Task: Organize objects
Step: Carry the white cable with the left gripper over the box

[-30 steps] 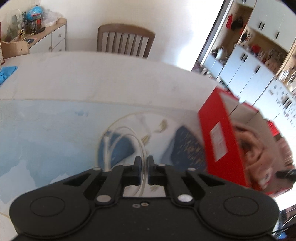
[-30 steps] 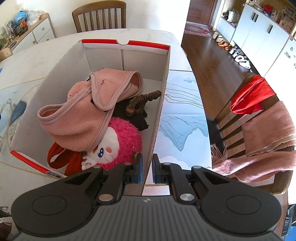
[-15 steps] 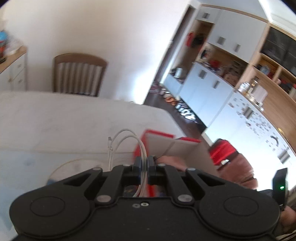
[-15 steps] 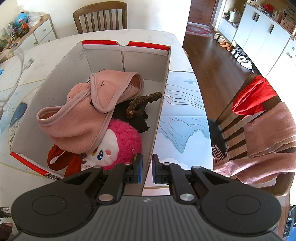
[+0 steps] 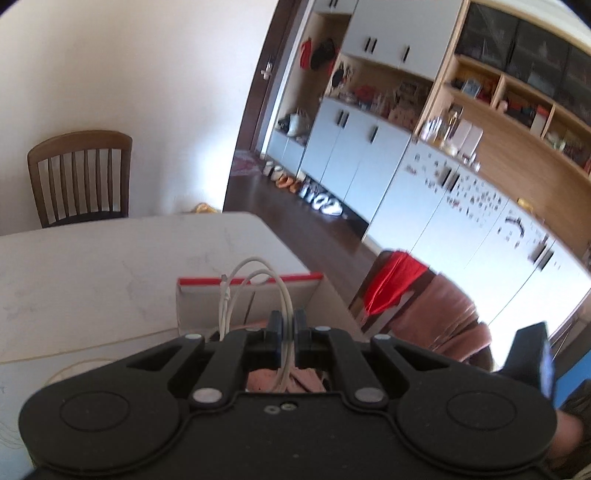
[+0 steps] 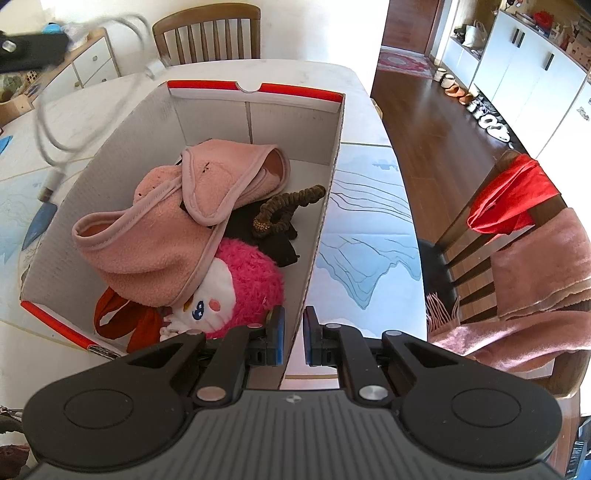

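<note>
My left gripper (image 5: 287, 325) is shut on a looped white cable (image 5: 255, 284) and holds it in the air above the near end of the red-rimmed cardboard box (image 5: 243, 295). In the right wrist view the cable (image 6: 62, 122) hangs blurred over the box's left wall. My right gripper (image 6: 293, 332) is shut on the box's right wall (image 6: 325, 229) near its front corner. Inside the box lie a pink fleece cloth (image 6: 177, 229), a pink plush toy (image 6: 236, 288), a brown scrunchie (image 6: 284, 210), a black item and a red strap.
The box stands on a white table (image 6: 317, 74) with a blue patterned mat (image 6: 369, 236). A wooden chair (image 6: 207, 33) stands at the far end. Another chair with red and pink cloths (image 6: 517, 236) stands to the right. Drawers (image 6: 88, 66) stand at the back left.
My left gripper has lifted the white cable off the table and swung it right, over the box. My right gripper has kept its hold on the box wall.
</note>
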`<control>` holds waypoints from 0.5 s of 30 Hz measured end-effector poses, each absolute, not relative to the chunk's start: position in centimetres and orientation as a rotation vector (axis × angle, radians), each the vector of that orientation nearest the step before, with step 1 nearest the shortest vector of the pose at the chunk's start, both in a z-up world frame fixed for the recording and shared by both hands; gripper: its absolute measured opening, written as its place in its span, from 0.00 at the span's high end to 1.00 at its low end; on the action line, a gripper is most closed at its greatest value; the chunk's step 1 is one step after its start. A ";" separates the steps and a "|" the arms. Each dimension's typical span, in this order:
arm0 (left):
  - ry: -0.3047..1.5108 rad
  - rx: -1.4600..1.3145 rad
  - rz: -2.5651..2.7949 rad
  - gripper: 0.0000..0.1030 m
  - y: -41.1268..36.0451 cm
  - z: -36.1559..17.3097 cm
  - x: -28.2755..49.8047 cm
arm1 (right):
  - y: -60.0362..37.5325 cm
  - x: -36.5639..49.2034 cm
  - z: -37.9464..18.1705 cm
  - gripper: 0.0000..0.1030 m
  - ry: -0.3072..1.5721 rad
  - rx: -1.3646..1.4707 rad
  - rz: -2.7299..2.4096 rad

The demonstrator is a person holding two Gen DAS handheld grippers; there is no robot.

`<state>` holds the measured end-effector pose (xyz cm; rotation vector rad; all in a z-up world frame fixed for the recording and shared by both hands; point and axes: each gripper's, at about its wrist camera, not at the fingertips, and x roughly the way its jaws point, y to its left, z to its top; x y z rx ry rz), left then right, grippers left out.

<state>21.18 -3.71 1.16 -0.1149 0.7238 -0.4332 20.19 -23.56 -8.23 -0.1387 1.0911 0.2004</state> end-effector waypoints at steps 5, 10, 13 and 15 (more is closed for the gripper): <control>0.794 -0.035 -0.407 0.96 -5.8 -1.7 21.9 | -23.6 20.3 -8.3 0.91 1.090 -0.147 0.210; 0.846 0.026 -0.374 0.96 -6.0 -4.2 22.3 | -23.7 20.3 -8.3 0.91 1.091 -0.150 0.219; 0.869 0.059 -0.357 0.96 -6.2 -5.3 22.7 | -23.7 20.4 -8.3 0.91 1.092 -0.152 0.223; 0.880 0.072 -0.345 0.96 -6.2 -5.8 22.9 | -23.7 20.4 -8.4 0.91 1.091 -0.154 0.225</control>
